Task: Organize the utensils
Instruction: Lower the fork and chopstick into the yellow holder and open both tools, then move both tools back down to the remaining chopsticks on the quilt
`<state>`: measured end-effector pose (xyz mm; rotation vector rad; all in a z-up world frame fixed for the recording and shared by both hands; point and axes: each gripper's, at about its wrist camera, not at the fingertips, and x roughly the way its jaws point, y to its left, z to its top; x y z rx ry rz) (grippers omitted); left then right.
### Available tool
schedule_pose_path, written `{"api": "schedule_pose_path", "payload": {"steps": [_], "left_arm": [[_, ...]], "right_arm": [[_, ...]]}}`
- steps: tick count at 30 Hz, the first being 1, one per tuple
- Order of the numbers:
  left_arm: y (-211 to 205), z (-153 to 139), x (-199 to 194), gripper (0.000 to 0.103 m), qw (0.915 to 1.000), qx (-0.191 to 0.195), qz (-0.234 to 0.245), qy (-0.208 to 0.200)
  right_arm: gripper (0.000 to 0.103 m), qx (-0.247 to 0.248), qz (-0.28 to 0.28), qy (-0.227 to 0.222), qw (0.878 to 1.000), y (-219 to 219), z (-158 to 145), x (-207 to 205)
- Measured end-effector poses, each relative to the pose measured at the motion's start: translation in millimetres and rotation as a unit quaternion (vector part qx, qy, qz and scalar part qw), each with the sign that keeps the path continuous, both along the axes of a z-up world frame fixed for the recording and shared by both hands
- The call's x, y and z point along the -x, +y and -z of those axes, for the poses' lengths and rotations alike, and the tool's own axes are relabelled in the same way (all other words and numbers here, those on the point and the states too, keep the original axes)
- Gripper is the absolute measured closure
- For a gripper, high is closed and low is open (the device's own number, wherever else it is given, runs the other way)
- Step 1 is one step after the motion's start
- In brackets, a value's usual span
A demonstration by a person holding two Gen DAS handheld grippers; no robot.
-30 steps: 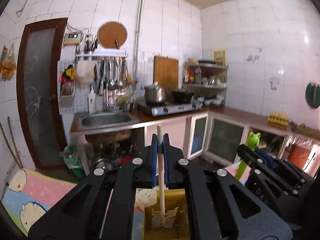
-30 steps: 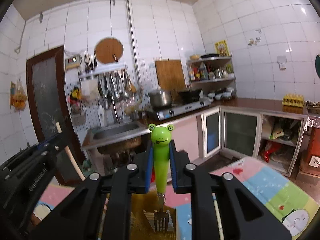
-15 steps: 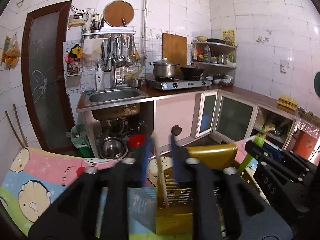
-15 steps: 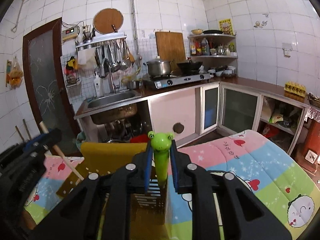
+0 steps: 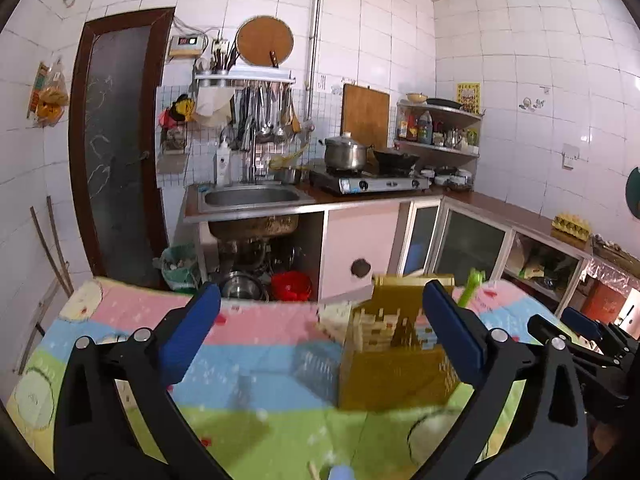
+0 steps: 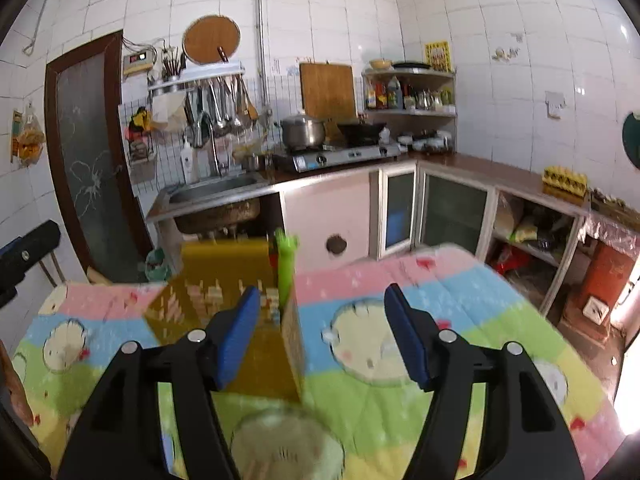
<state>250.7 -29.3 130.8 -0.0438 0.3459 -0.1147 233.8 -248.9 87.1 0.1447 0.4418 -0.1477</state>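
A yellow slotted utensil holder (image 5: pixel 396 352) stands on the cartoon-print cloth (image 5: pixel 248 344); it also shows in the right wrist view (image 6: pixel 224 300). A green frog-handled fork (image 6: pixel 286 268) stands upright in its right corner, and its tip shows in the left wrist view (image 5: pixel 470 286). A pale stick end (image 5: pixel 414 273) peeks over the holder's rim. My left gripper (image 5: pixel 320 332) is open and empty, just in front of the holder. My right gripper (image 6: pixel 320 336) is open and empty, to the right of the holder.
A blurred glass rim (image 6: pixel 286 444) sits low between the right fingers. A bluish object and a stick tip (image 5: pixel 338 472) lie at the bottom of the left view. Behind the cloth-covered table are the sink counter (image 5: pixel 256 200), stove (image 5: pixel 368 184) and cabinets (image 6: pixel 452 208).
Both grippers have opened and pulled back. The left let go of the wooden stick and the right let go of the frog fork; both utensils now stand in the yellow holder.
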Motion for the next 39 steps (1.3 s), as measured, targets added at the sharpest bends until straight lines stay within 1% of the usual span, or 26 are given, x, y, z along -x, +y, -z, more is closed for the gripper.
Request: {"api": "schedule_pose_path", "payload": {"steps": [3,6,11,13,17,19,21,23,25,29,31,33,36,39], "left_arm": [[5.6,22.3,12.3,0.005,0.9996,-0.005,-0.005,0.028],[9.5,42.1,17.1,0.005,0.9988,-0.008,-0.009,0.047],[20.5,82.9,24.4,0.005,0.9958,0.003,-0.016,0.09],[23.6,100.1,27.4,0.005,0.9948,-0.001,-0.021,0.099],[24.8,121.8,25.4,0.005,0.9926,0.002,-0.025,0.119],[26.4,129.2,25.4,0.005,0.9917,0.008,-0.019,0.127],[26.8,133.3,28.1,0.005,0.9918,0.008,-0.016,0.127],[25.5,137.2,29.4,0.005,0.9919,-0.005,-0.016,0.126],[23.0,139.8,27.8,0.005,0.991,-0.015,-0.022,0.131],[21.5,148.9,19.2,0.005,0.9869,-0.025,-0.035,0.155],[22.0,154.6,15.1,0.006,0.9843,-0.034,-0.041,0.168],[22.9,156.5,12.7,0.006,0.9824,-0.041,-0.051,0.175],[24.2,159.5,10.4,0.006,0.9805,-0.043,-0.053,0.184],[26.3,168.2,4.5,0.006,0.9752,-0.041,-0.05,0.212]], "right_arm": [[0.039,-0.004,0.003,0.021,1.0,0.5,22.1,16.1],[0.039,-0.008,0.007,0.04,0.999,0.3,44.3,26.3],[0.039,-0.019,0.008,0.065,0.998,1.8,78.6,38.8],[0.039,-0.021,0.008,0.068,0.997,3.9,88.2,42.6],[0.039,-0.021,0.007,0.085,0.996,6.7,108.3,45.8],[0.039,-0.022,0.003,0.087,0.996,8.8,115.4,46.8],[0.039,-0.026,0.008,0.091,0.995,9.5,120.8,48.4],[0.039,-0.038,0.01,0.099,0.994,6.4,123.6,49.1],[0.039,-0.038,0.017,0.106,0.993,4.4,125.3,49.2],[0.039,-0.057,0.016,0.146,0.988,-0.1,135.7,42.5],[0.039,-0.062,0.016,0.159,0.985,-0.9,140.0,41.2],[0.039,-0.061,0.018,0.164,0.984,-0.4,142.2,40.1],[0.039,-0.052,0.02,0.173,0.983,2.9,144.7,38.2],[0.039,-0.045,0.019,0.175,0.983,6.2,144.6,37.9]]}}
